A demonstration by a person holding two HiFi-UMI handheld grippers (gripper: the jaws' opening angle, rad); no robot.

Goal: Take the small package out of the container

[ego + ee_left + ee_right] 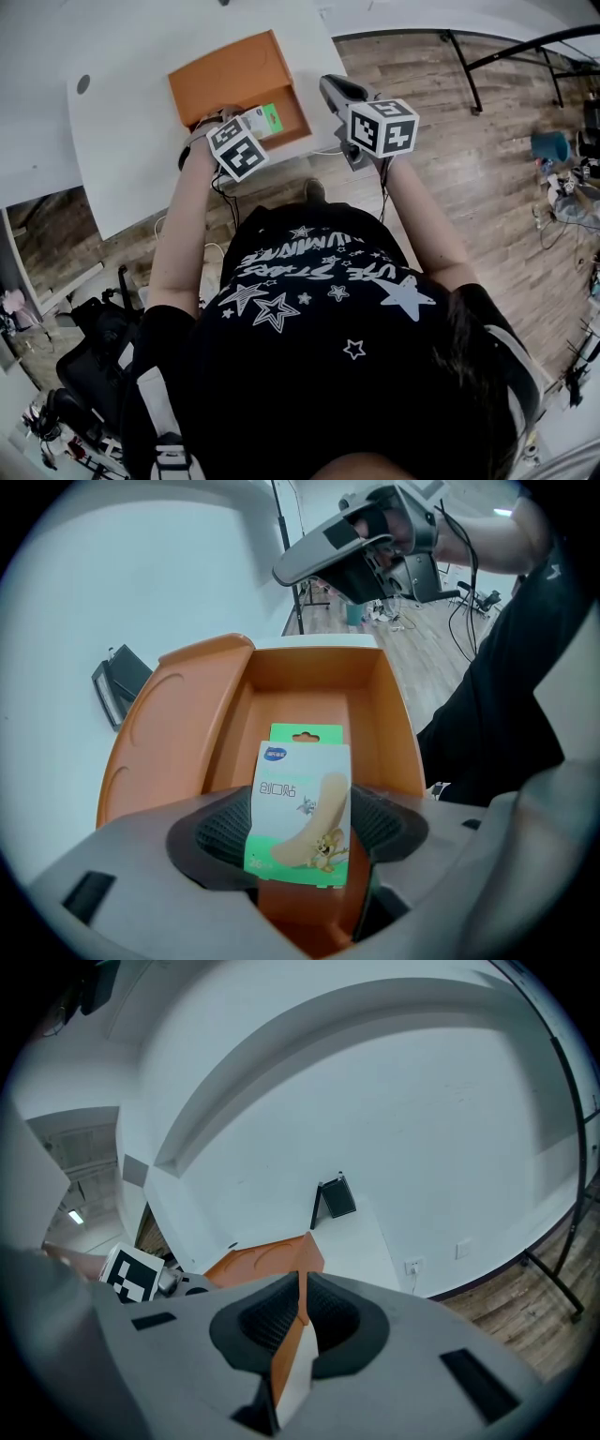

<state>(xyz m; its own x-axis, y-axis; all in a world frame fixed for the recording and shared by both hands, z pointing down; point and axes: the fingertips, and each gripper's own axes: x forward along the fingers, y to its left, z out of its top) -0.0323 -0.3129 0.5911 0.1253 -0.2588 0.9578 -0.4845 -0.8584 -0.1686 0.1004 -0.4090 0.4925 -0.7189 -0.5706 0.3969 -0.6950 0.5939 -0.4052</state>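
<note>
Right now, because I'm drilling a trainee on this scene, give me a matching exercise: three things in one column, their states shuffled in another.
Things:
1. small package
2. orange container
3. black object

States:
a. sits on the white table, apart from the container
b. side wall pinched by the right gripper
c. clamped in the left gripper, above the open container

Pairs: 1-c, 2-b, 3-a.
</note>
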